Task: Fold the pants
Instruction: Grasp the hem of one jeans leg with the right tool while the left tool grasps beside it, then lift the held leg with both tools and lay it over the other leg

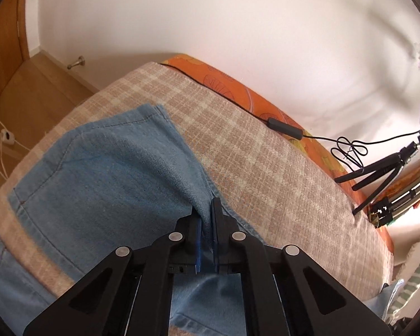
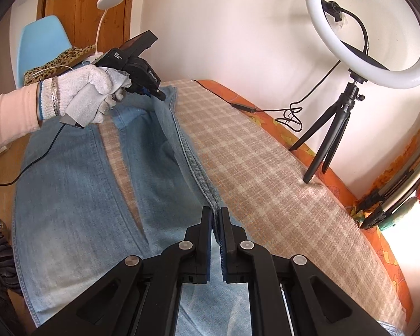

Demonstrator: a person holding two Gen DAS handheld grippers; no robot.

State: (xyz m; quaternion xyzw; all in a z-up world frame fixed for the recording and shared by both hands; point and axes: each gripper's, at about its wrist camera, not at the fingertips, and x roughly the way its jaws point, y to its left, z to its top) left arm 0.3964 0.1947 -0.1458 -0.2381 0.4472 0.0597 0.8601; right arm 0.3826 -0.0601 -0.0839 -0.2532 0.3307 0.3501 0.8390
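Note:
Light blue denim pants [image 2: 78, 196] lie on a beige plaid blanket [image 2: 266, 184], both legs stretched toward me with a strip of blanket between them. My right gripper [image 2: 216, 212] is shut on the outer seam edge of the right leg. My left gripper [image 2: 156, 95], held by a gloved hand at the far end, is shut on the same edge near the waist. In the left wrist view the left gripper [image 1: 205, 210] pinches a raised fold of the pants [image 1: 112, 168], with the waistband corner beyond it.
A ring light on a black tripod [image 2: 333, 128] stands on the blanket's right edge, with its cable and inline switch [image 2: 243, 107] along the orange mattress [image 2: 336, 173]. A blue chair [image 2: 39, 44], a wooden door and a white lamp stand behind. White wall to the right.

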